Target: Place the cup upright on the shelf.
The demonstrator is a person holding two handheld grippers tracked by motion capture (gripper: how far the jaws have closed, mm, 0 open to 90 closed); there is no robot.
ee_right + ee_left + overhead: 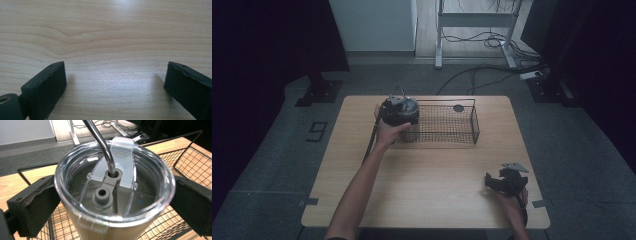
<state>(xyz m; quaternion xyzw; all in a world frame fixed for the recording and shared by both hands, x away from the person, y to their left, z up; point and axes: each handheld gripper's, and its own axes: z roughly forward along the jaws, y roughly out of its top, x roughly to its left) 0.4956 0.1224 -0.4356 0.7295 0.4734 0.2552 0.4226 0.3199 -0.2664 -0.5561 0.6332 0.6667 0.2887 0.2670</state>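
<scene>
Steel tumbler [110, 220] with a clear lid and bent straw stands in the left end of the wire basket [462, 131], between the left gripper's [398, 112] wide-spread jaws, pads just off its sides, while the right gripper [507, 181], jaws apart and empty, rests near the wooden table's [422, 185] front right edge.

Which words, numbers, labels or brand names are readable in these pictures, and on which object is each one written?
"9": a dark figure on the grey floor, left of the table; it reads as a nine, though it could be another sign seen from this side.
No readable text on the tumbler, its clear lid, the wire basket or the table.
</scene>
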